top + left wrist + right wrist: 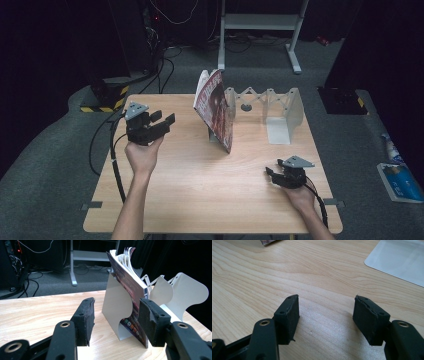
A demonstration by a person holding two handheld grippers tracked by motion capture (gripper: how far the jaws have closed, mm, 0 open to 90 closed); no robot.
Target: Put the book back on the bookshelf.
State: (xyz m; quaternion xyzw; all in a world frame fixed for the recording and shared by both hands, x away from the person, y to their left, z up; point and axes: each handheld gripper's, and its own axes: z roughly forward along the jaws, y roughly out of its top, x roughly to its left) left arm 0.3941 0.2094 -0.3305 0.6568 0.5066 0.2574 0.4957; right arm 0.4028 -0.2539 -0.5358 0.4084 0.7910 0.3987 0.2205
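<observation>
Leaning against the first upright plate of a white metal expanding book rack [270, 107], the glossy magazine with the dark red cover [216, 107] stands tilted near the far middle of the pale wood-grain bench [210, 195], its lower corner resting on the wood and its pages fanning loose at the top. The left gripper [162, 120] is held above the left part of the bench, well apart from the magazine and aimed toward it, its jaws standing partly open with nothing between the pads; in the left gripper view the magazine's spine edge [130, 287] and the white plate in front of it show beyond the gap between the black pads [86, 315]. The right gripper [272, 174] rests low near the right front of the bench, jaws likewise apart and empty, looking down on bare wood with a corner of the rack's white base plate [399, 260] beyond it. The step in hand looks like the approach to the magazine, not yet a grasp. The next move probably calls for the left gripper to travel forward and straddle the magazine's near edge, closing on the cover and pages together so that the loose leaves do not splay. Whether the magazine sits inside a slot of the rack or merely leans on it is hard to tell, so a lift should begin gently, with the right gripper free to steady the rack.
</observation>
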